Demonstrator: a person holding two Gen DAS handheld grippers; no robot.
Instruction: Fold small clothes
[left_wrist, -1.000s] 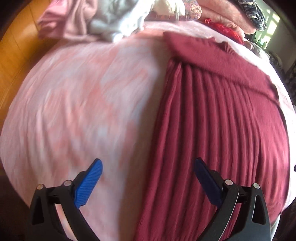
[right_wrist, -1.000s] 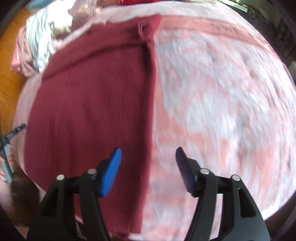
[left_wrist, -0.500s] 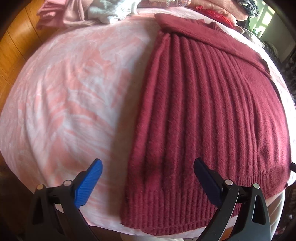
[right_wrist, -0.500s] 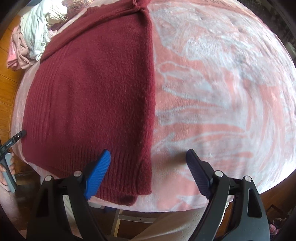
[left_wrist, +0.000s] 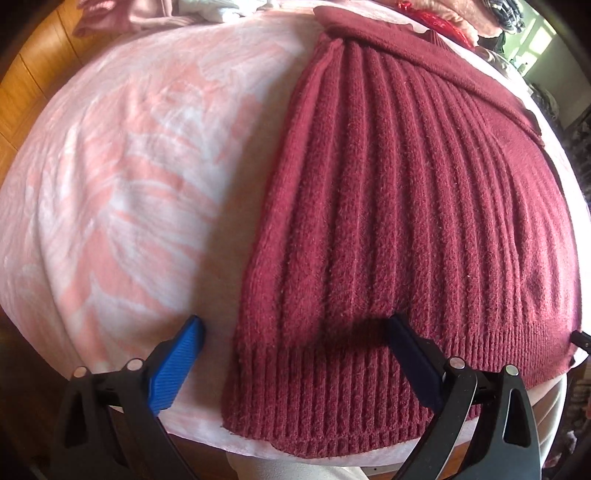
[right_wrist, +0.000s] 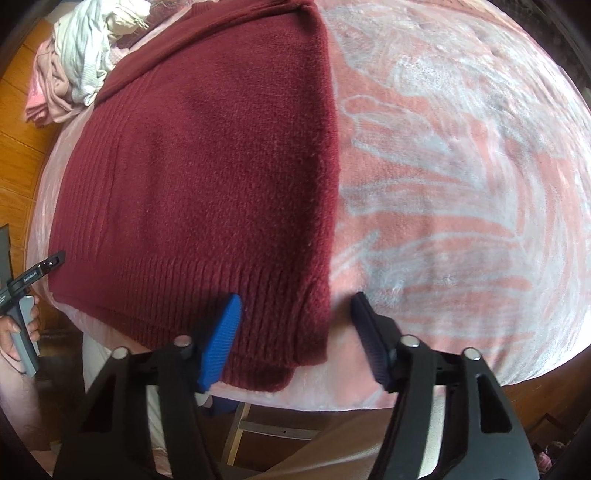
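With the maroon sweater (left_wrist: 406, 221) at the pink blanket's (left_wrist: 129, 184) near edge, the left claw (left_wrist: 291, 362) gapes empty, the right claw (right_wrist: 295, 332) closes astride its hem, and heaped clothes (right_wrist: 74, 62) crowd the far corner.

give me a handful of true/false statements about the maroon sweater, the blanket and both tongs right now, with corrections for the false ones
1. The maroon sweater lies spread on a pink and white blanket. True.
2. The left tongs are clamped shut on the sweater's collar. False: they stand open over the ribbed hem at the sweater's near left corner, with nothing pressed between the pads.
3. The right tongs straddle the sweater's near right corner. True: their jaws are closing, with one pad over the hem and the other over bare blanket.
4. The sweater is already folded into a small square. False: it lies nearly full length, with only a sleeve laid across the top.
5. A pile of pale clothes sits at the far left of the blanket. True.
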